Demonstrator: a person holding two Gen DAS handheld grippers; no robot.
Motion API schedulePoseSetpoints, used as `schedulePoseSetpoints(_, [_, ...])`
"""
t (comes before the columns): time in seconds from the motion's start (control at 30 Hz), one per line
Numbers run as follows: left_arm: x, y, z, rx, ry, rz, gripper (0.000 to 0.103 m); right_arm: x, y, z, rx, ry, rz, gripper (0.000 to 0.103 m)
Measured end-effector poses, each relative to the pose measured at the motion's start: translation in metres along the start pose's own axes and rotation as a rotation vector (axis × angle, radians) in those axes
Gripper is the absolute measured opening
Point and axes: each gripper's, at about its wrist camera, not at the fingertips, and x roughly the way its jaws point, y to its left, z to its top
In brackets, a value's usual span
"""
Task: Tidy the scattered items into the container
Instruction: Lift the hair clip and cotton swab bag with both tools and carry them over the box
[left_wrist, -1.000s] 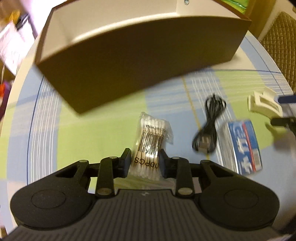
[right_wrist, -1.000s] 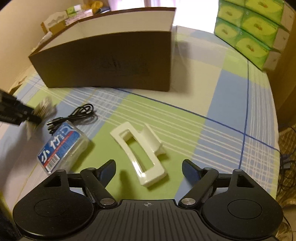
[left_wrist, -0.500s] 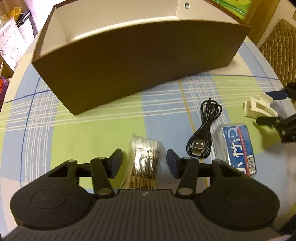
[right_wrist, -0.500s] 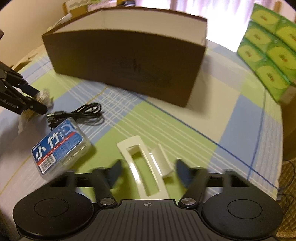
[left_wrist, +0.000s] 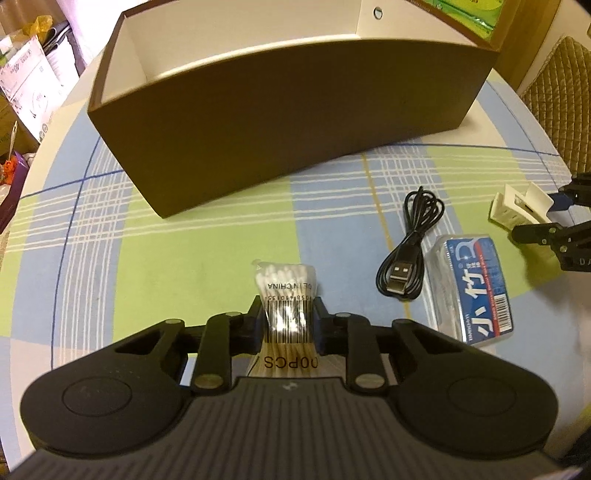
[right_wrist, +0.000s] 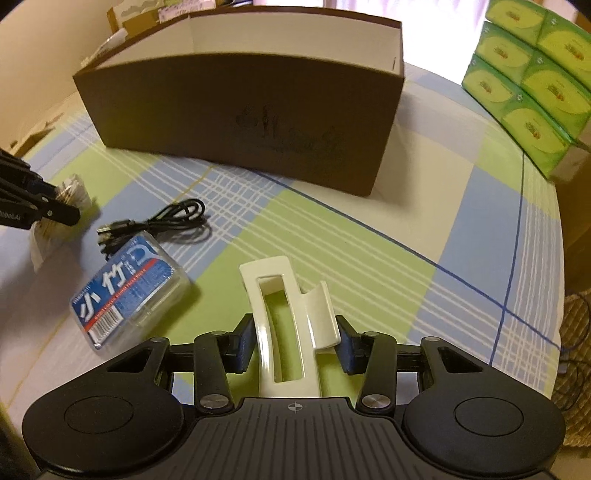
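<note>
A brown open-topped box (left_wrist: 295, 122) (right_wrist: 240, 122) stands at the far side of the checked tablecloth. My left gripper (left_wrist: 289, 323) is shut on a clear pack of cotton swabs (left_wrist: 286, 291), held across its barcode; the pack lies low over the cloth. My right gripper (right_wrist: 295, 349) is shut on a white hair clip (right_wrist: 280, 295), one pad against each side. Between the two lie a coiled black USB cable (left_wrist: 413, 240) (right_wrist: 166, 221) and a clear case with a blue label (left_wrist: 476, 284) (right_wrist: 125, 295). The box's visible inside is white and bare.
Green tissue packs (right_wrist: 528, 74) are stacked at the table's far right. A quilted chair (left_wrist: 561, 92) stands beyond the table's round edge. Cartons and bags (left_wrist: 26, 85) sit off the table to the left. Bare cloth lies in front of the box.
My left gripper went from open around the swab pack to shut on it. My right gripper moved forward over the hair clip and narrowed from wide open until its pads met the clip.
</note>
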Motion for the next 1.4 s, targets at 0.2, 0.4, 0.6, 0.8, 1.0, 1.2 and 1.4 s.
schedulePoseSetpoints(0.2, [-0.018, -0.001, 0.003, 0.013, -0.037, 0.003, 0.02, -0.017, -0.002, 0.005, 0.035, -0.027, 0.039, 0.047])
schedulePoseSetpoints(0.4, [-0.035, 0.0, 0.007, 0.017, -0.083, 0.006, 0.02, -0.03, 0.001, 0.017, 0.02, -0.057, 0.069, 0.047])
schedulePoseSetpoints(0.6, [-0.056, 0.001, 0.012, 0.018, -0.131, -0.001, 0.02, -0.042, 0.01, 0.033, -0.011, -0.103, 0.102, 0.047])
schedulePoseSetpoints(0.8, [-0.08, 0.003, 0.027, 0.026, -0.202, -0.019, 0.02, -0.052, 0.017, 0.055, -0.048, -0.152, 0.145, 0.047])
schedulePoseSetpoints(1.0, [-0.099, 0.009, 0.05, 0.046, -0.276, -0.019, 0.02, -0.059, 0.017, 0.086, -0.075, -0.21, 0.164, 0.047])
schedulePoseSetpoints(1.2, [-0.104, 0.014, 0.079, 0.073, -0.321, -0.021, 0.02, -0.062, 0.017, 0.119, -0.117, -0.266, 0.16, 0.047])
schedulePoseSetpoints(1.4, [-0.1, 0.02, 0.111, 0.11, -0.349, -0.021, 0.02, -0.056, 0.013, 0.147, -0.139, -0.298, 0.149, 0.047])
